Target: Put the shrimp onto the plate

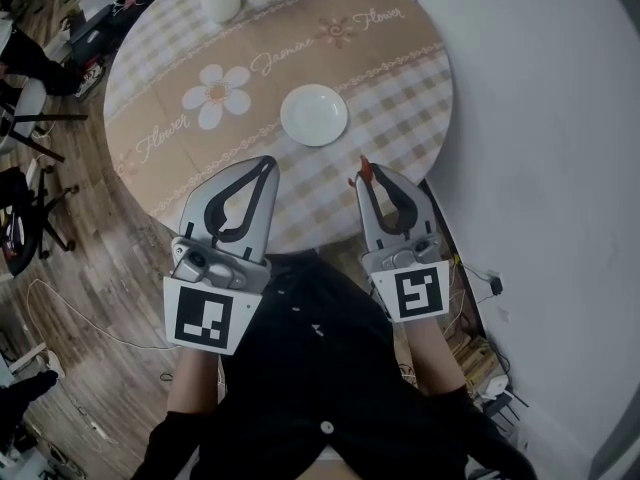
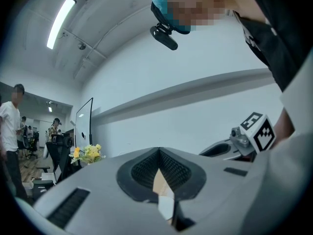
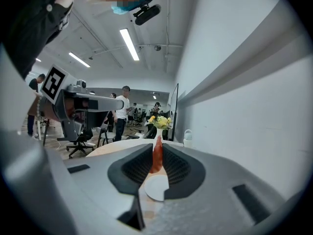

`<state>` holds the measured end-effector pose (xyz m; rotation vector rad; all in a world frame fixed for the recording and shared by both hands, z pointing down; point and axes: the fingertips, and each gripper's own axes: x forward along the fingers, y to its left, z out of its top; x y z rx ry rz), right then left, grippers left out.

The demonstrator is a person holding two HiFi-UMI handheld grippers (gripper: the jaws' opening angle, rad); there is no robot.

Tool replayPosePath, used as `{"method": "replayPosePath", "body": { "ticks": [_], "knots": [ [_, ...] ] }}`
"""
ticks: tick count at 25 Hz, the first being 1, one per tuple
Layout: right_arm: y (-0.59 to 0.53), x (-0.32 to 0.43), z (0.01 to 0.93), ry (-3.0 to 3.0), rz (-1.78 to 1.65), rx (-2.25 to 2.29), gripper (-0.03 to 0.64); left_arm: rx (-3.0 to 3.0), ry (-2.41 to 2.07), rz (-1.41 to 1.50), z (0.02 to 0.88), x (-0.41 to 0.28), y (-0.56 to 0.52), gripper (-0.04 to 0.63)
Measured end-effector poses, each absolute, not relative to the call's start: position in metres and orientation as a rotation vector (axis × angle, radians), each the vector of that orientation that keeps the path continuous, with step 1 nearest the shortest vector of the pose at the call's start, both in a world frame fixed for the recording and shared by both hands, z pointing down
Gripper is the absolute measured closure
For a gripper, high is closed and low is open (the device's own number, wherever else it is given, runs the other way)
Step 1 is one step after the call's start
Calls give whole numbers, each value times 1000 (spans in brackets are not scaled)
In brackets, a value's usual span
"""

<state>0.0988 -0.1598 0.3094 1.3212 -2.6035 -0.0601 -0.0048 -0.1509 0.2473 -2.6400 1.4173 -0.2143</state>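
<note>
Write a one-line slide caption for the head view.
Right gripper holds the shrimp just short of the white plate on the round table; left gripper shut, empty.

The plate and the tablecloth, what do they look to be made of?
Plate: probably glazed ceramic, maybe melamine; it is plain white, smooth and faintly shiny. Tablecloth: printed cloth or vinyl, can't tell which; it has a checked pattern with flowers and lettering and lies flat.
</note>
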Motion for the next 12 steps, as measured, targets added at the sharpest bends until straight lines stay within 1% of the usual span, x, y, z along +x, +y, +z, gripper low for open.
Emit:
{"method": "replayPosePath", "body": {
  "ticks": [12],
  "knots": [
    [-197,78,360,-2532,8,1231,571,-2618,1430,-259,259,-26,-172,594]
  ]
}}
